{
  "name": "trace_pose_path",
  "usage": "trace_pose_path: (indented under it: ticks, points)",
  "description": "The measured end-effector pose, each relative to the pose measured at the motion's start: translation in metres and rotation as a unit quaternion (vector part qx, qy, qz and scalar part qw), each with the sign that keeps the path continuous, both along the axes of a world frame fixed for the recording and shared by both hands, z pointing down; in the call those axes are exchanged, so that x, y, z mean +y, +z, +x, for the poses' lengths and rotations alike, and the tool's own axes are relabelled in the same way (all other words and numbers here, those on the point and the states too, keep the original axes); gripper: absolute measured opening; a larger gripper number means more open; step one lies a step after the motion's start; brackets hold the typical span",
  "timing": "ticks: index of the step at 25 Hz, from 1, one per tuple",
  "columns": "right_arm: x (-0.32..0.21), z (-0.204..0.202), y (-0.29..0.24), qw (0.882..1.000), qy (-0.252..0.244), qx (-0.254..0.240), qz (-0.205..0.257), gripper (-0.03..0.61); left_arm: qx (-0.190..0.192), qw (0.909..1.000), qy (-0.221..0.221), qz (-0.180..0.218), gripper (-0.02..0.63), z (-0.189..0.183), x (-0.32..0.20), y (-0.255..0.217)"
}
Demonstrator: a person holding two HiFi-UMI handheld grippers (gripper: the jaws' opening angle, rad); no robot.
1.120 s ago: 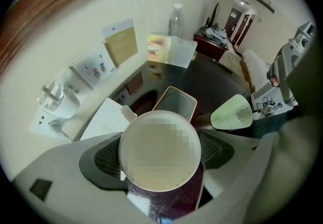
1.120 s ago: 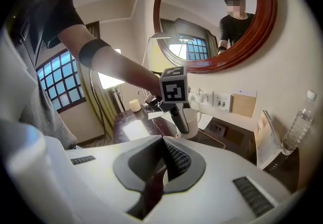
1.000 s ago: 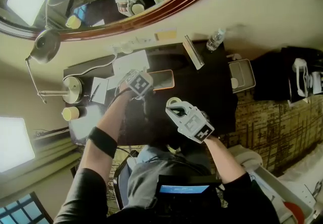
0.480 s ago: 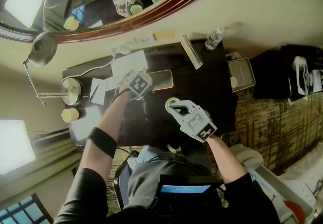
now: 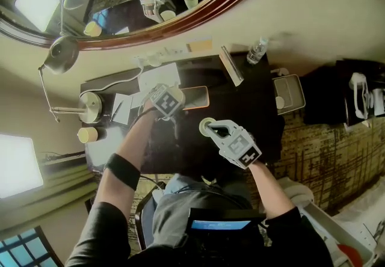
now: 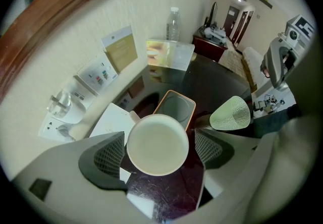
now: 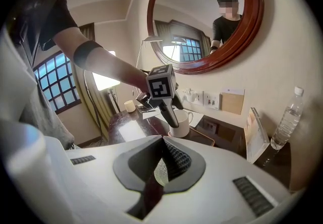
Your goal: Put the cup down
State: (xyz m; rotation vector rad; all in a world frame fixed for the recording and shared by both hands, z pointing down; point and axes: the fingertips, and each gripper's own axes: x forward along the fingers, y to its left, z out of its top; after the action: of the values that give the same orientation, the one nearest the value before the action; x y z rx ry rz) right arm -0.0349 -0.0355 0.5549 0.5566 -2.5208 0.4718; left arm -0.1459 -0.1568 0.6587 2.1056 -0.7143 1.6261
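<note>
Moved next to nothing since a second ago (bar a slight slide of the head view's framing). At the left gripper (image 6: 159, 153), pointed steeply down: jaws wide apart around the white mug (image 6: 157, 145), pads just clear of its wall on both sides. Mug upright on the dark desk (image 5: 252, 109), handle toward the wall side, just in front of an orange-rimmed tray (image 6: 177, 104). At the right gripper (image 7: 162, 147): jaws shut on the thin wall of a pale green dimpled cup (image 6: 230, 113), tilted, near the mug's right, over the desk.
</note>
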Motion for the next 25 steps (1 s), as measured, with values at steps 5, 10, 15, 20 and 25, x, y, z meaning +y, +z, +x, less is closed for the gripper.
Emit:
trace_pose_path:
  ticks: [5, 10, 15, 20, 25]
  points:
    - [0.001, 0.012, -0.001, 1.0, 0.008, 0.004, 0.001, 0.005, 0.037, 0.9991, -0.008, 0.019, 0.435, 0.007, 0.014, -0.034]
    - [0.001, 0.025, -0.001, 1.0, 0.015, 0.009, 0.003, 0.005, 0.079, 0.9938, -0.029, 0.072, 0.318, 0.012, 0.033, -0.071]
    - [-0.002, 0.032, -0.001, 1.0, 0.02, 0.017, 0.005, 0.005, 0.135, 0.9765, -0.091, 0.141, 0.115, 0.008, 0.048, -0.1]
    - [0.001, 0.035, -0.003, 1.0, 0.019, 0.022, 0.007, 0.005, 0.155, 0.9552, -0.177, 0.18, 0.005, -0.014, 0.071, -0.12]
    - [0.003, 0.035, -0.003, 0.999, 0.024, 0.028, 0.011, 0.005, 0.219, 0.9292, -0.224, 0.196, 0.005, -0.018, 0.094, -0.124]
